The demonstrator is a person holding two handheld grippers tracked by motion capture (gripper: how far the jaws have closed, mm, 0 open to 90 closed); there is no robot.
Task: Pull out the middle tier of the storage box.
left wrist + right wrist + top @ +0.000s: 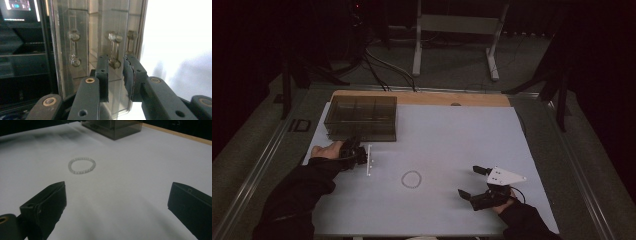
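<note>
Left gripper [116, 75], centre-left of high view: jaws nearly together around the clear dumbbell-shaped handle [113, 50] on the front of the smoky translucent plastic drawer box [360, 117], upper left; contact can't be confirmed. Likely positioned to pull a drawer. Right gripper [473, 182], lower right: jaws wide apart, empty, aimed at the pale beaded ring bracelet [82, 165] lying mid-table on the white table sheet [452, 140], probably for pickup.

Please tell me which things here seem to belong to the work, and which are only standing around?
Likely in use:
smoky drawer box
its clear handle, between the left gripper jaws
bead bracelet
right gripper, open

Standing around:
white frame legs
floor cables
</note>
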